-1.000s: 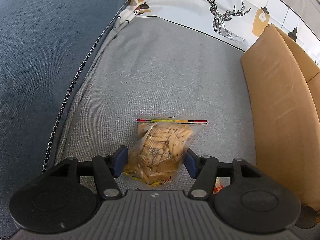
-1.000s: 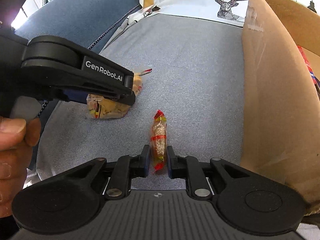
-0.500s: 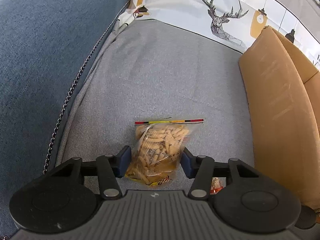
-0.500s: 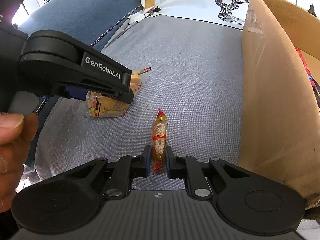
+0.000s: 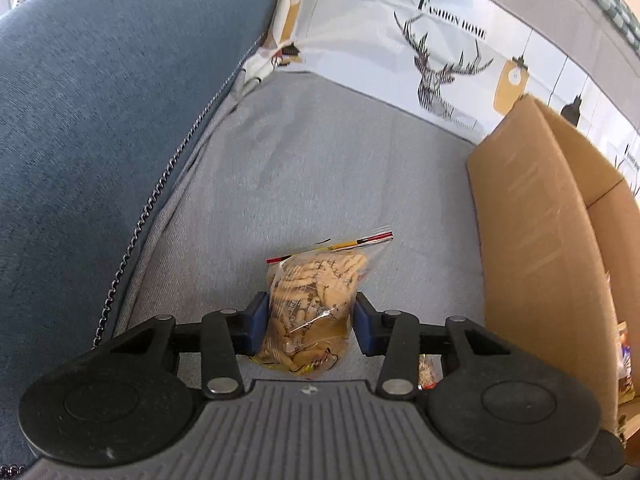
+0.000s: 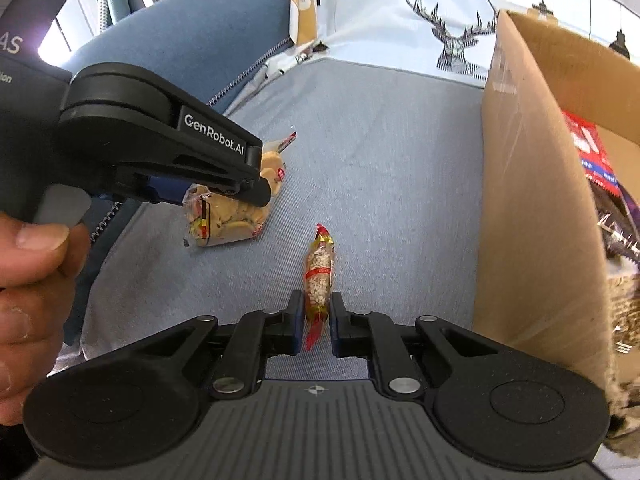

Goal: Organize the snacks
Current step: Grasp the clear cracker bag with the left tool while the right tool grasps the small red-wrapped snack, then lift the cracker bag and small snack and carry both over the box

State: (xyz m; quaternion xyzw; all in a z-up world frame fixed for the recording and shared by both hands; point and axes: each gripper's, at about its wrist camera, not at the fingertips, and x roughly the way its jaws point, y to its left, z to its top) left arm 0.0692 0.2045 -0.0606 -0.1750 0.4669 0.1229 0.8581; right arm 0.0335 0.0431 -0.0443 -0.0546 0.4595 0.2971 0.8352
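My left gripper (image 5: 307, 326) is shut on a clear zip bag of tan biscuits (image 5: 316, 300) and holds it just above the grey sofa seat (image 5: 320, 168). In the right wrist view the same bag (image 6: 236, 204) hangs from the left gripper (image 6: 240, 188). My right gripper (image 6: 314, 322) is shut on a small red-ended pack of puffed grains (image 6: 319, 276), lifted off the seat. The cardboard box (image 6: 532, 208) stands to the right, with several snack packets (image 6: 592, 156) inside.
A blue sofa armrest (image 5: 100, 120) rises at the left, with a chain (image 5: 160, 188) along its seam. A white deer-print cushion (image 5: 440, 52) stands at the back. The box's near wall (image 5: 532, 240) is close on the right.
Both grippers have lifted their snacks off the seat. The left jaws have closed tighter on the biscuit bag, which now tilts. The right gripper has risen with its pack.
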